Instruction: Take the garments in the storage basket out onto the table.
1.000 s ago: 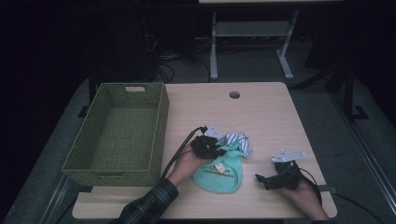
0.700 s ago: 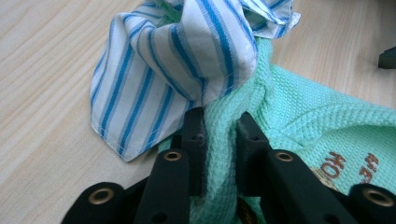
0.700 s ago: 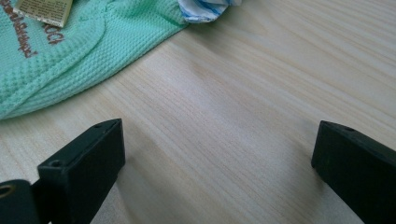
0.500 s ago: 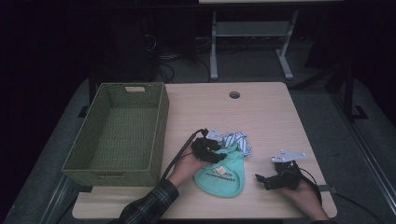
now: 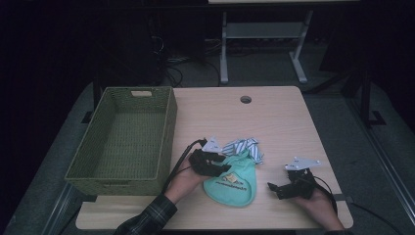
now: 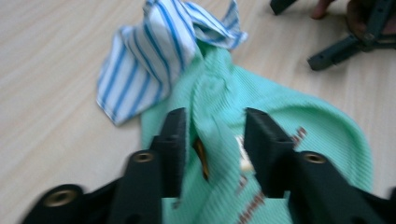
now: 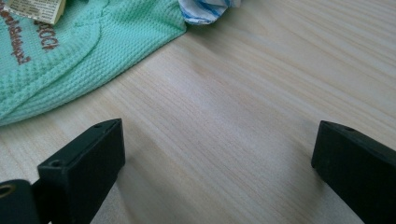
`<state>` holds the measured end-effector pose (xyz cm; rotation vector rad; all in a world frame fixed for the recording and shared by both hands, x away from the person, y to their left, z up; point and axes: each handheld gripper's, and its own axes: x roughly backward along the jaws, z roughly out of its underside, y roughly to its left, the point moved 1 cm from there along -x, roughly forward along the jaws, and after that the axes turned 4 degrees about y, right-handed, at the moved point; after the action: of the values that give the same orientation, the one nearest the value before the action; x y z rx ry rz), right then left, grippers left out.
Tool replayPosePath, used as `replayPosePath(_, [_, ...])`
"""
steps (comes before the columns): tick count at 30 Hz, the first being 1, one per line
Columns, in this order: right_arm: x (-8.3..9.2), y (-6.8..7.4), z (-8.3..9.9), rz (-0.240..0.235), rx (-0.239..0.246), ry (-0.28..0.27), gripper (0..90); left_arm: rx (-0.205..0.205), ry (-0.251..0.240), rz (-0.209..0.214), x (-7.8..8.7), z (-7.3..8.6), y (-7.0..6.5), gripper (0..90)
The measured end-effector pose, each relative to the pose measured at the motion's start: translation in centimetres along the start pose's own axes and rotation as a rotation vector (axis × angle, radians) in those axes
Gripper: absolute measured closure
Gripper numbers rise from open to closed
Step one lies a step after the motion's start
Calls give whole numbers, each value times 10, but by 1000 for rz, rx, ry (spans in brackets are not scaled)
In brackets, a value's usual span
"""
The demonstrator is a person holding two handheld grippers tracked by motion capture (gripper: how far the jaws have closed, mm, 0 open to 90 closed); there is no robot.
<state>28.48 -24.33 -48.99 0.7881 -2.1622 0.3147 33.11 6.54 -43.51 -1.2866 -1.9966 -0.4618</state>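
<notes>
Jaws astride rumpled green cloth (image 6: 289,116), striped cloth (image 6: 140,65) beside it

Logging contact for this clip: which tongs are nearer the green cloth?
Left. The left tongs straddle a raised fold of the green cloth, jaws partly closed. The right tongs sit apart on bare table, to its right, jaws wide.

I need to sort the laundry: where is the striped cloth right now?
In the high view the striped cloth lies mid-table, touching the green cloth's far edge, right of the basket.
</notes>
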Motion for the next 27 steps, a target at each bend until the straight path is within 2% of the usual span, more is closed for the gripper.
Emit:
replayPosePath(1, [0, 0, 0, 0, 0, 0, 23, 5, 2, 9, 2, 3, -1, 661])
replayPosePath(2, [0, 0, 0, 0, 0, 0, 23, 7, 7, 10, 4, 5, -2, 661])
replayPosePath(4, [0, 0, -1, 1, -3, -2, 23, 12, 12, 28, 9, 12, -6, 768])
replayPosePath(6, [0, 0, -1, 1, -3, -2, 23, 14, 20, 38, 12, 15, -9, 828])
replayPosePath(10, [0, 0, 0, 3, -4, -4, 23, 11, 31, 35, 17, 22, -16, 881])
replayPosePath(12, [0, 0, 0, 3, -3, -4, 23, 0, 55, 38, 18, 29, -24, 889])
replayPosePath(14, [0, 0, 0, 3, -3, -4, 23, -11, 69, 38, 17, 31, -26, 890])
replayPosePath(17, [0, 0, 0, 3, -4, -2, 23, -4, 93, 39, 12, 38, -32, 890])
replayPosePath(18, [0, 0, 0, 3, -4, -2, 23, -23, 118, 40, 12, 40, -32, 890])
replayPosePath(21, [0, 0, -1, 6, -4, -3, 23, -18, 146, 43, 8, 49, -32, 888])
replayPosePath(25, [-1, 0, -1, 3, 0, -3, 23, -16, 152, 27, 6, 51, -33, 882])
replayPosePath(27, [-1, 0, -1, -1, 6, 0, 23, -38, 173, 14, 4, 52, -32, 867])
